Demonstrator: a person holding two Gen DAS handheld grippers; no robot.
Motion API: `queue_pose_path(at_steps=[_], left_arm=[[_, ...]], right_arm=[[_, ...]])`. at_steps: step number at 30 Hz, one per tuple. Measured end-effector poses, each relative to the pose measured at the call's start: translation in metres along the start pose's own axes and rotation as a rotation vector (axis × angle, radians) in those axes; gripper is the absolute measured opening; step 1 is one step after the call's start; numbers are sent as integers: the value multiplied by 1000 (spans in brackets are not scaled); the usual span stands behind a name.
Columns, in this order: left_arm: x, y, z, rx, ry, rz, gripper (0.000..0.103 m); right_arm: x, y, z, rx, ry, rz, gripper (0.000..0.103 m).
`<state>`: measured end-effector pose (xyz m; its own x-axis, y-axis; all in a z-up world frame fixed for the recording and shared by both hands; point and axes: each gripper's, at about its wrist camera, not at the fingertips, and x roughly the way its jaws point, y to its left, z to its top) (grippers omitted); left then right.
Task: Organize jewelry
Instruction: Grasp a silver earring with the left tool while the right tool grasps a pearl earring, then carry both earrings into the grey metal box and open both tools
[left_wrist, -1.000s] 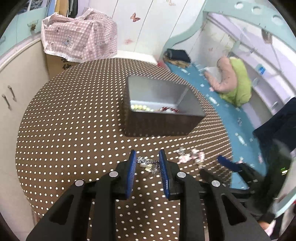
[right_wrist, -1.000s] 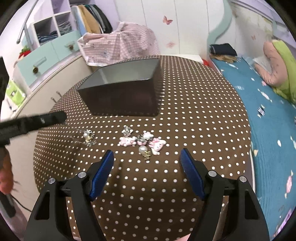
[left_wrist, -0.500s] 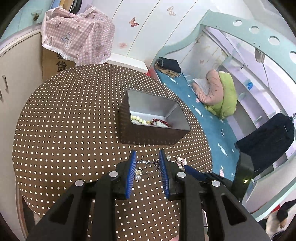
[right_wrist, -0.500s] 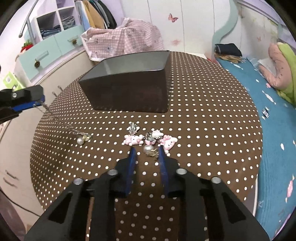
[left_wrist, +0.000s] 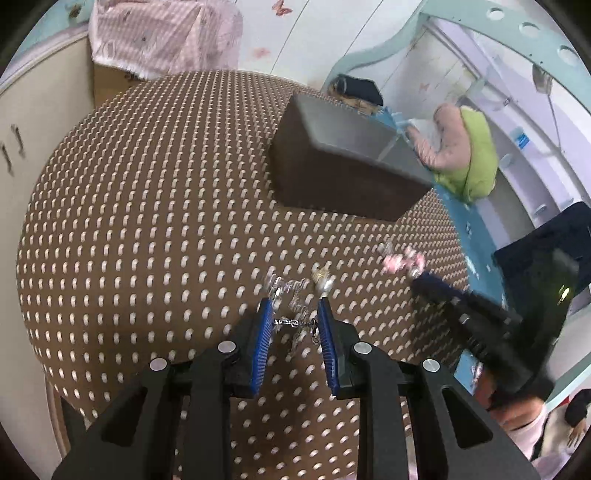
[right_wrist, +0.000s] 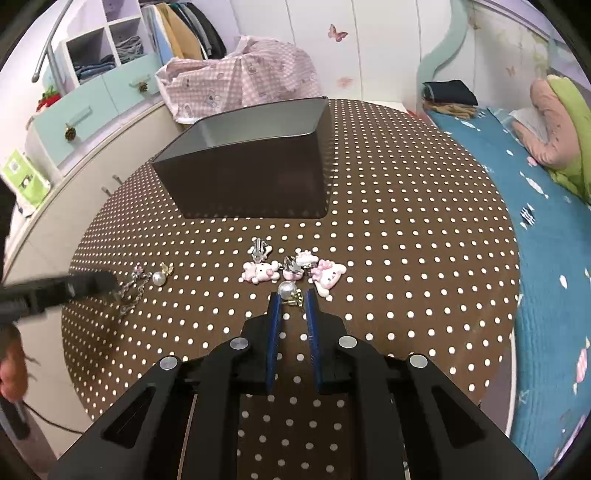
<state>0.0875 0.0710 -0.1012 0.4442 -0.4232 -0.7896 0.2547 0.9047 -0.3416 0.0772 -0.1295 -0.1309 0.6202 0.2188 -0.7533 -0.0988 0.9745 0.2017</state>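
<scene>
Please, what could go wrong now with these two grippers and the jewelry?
The silver chain is pinched by only a few links in the left gripper; it may slip. The right gripper is at the pearl earring, close to the pink charms; the pearl may roll away.

Motion is smearing the whole left wrist view; the silver chain (left_wrist: 293, 314) between the blue pads is showing only as streaks, so grip is not readable; the pink charms (left_wrist: 402, 260) are blurring into a smudge; the metal box (left_wrist: 343, 155) is hiding its contents; the left gripper (right_wrist: 107, 282) is entering blurred, its jaws unreadable, its body cut by the frame edge.
</scene>
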Motion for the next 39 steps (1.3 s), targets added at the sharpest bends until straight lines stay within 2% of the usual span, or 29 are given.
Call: queue_pose_path(at_steps=[1,4,5,6,8,9,11,12,13,14,15,17,23,30,35,39], left_arm=[[-1,1,-3,10,3,26,24],[-4,3,-8,19,4,36,24],[-3,3,-10,31,10,65,25],[-3,2,-11,41,11,82,29],[-4,0,-14,49,0,71,61],[-4,-2,-14,51,-1,73,66],[-1,-9,-15,82,-14,108,67],[1,-14,-16,106,-24,129,65],[2,-18,-17,129,-31,146,52],[3,-19,-18,150,-36,151,11],[5,-17,-17,138,-19,133,3],[4,-9,-14,92,-4,72,1],[-1,1,-8,33,-13,61,1],[-23,0,5,37,-85,57,1],[-42,-9,20,57,-151,39,1],[-53,-17,29,69,-189,26,1]], right_arm=[[0,0,0,-1,1,-2,14],[-1,1,-2,-7,2,-14,14],[-1,1,-2,-8,1,-16,14],[-1,2,-2,-7,1,-17,14],[-1,0,-2,6,1,-15,15],[-1,0,-2,15,3,-11,16],[0,1,0,18,3,-13,16],[0,1,-1,14,3,-15,16],[0,0,0,12,3,-16,16],[0,0,0,10,2,-17,16],[0,0,0,10,3,-16,16],[0,-1,0,15,5,-11,16],[0,0,-1,5,11,-18,16],[3,2,0,-19,-4,-20,16],[7,7,5,-34,-12,-26,9],[1,10,10,-33,-34,-11,9]])
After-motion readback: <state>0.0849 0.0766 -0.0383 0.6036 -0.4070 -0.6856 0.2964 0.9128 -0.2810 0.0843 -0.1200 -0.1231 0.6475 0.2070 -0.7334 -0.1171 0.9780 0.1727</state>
